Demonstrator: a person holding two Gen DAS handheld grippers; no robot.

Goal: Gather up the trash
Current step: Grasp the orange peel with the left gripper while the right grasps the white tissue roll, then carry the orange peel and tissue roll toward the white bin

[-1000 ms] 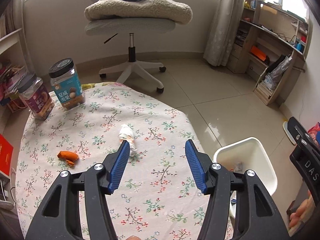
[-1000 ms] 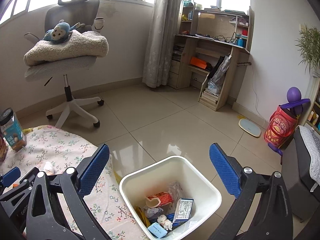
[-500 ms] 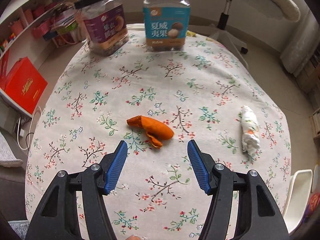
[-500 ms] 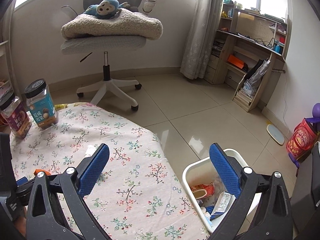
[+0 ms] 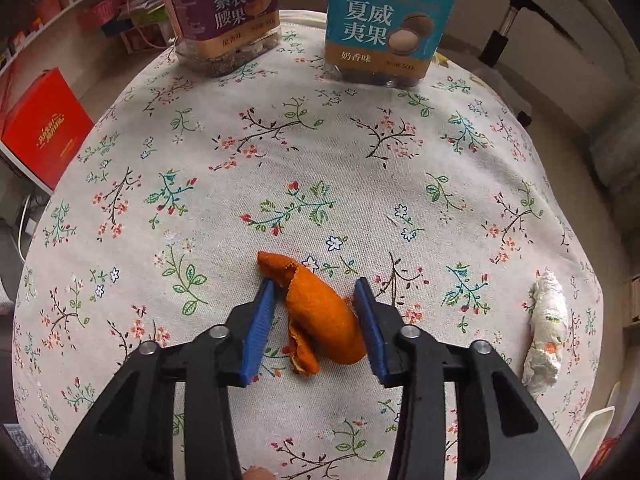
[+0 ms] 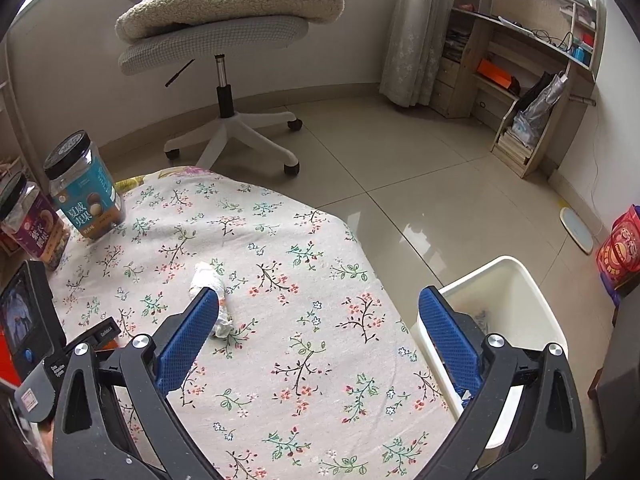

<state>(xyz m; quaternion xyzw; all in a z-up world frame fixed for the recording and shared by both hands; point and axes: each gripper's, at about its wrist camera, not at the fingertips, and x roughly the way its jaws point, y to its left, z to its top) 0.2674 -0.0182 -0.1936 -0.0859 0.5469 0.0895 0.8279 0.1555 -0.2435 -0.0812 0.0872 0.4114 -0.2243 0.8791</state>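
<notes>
An orange peel (image 5: 316, 312) lies on the flowered tablecloth (image 5: 280, 140). My left gripper (image 5: 314, 284) points steeply down over it. Its jaws are closing, with the peel between them and both blue pads (image 5: 256, 328) touching its sides. A crumpled white tissue (image 5: 546, 320) lies to the right near the table's edge. In the right wrist view the tissue (image 6: 204, 276) sits just beyond the left fingertip of my right gripper (image 6: 319, 296), which hovers open and holds nothing. The white trash bin (image 6: 520, 280) stands on the floor beside the table, behind the right finger.
A purple-labelled jar (image 5: 224, 12) and a blue-labelled jar (image 5: 384, 20) stand at the far edge of the table. An office chair (image 6: 224, 40) with a blanket and a plush toy stands beyond it. A red box (image 5: 44, 128) sits on a low shelf to the left.
My left gripper swung from the tissue to the peel, dropped onto it and narrowed its jaws around it. My right gripper turned from over the bin toward the table and the tissue.
</notes>
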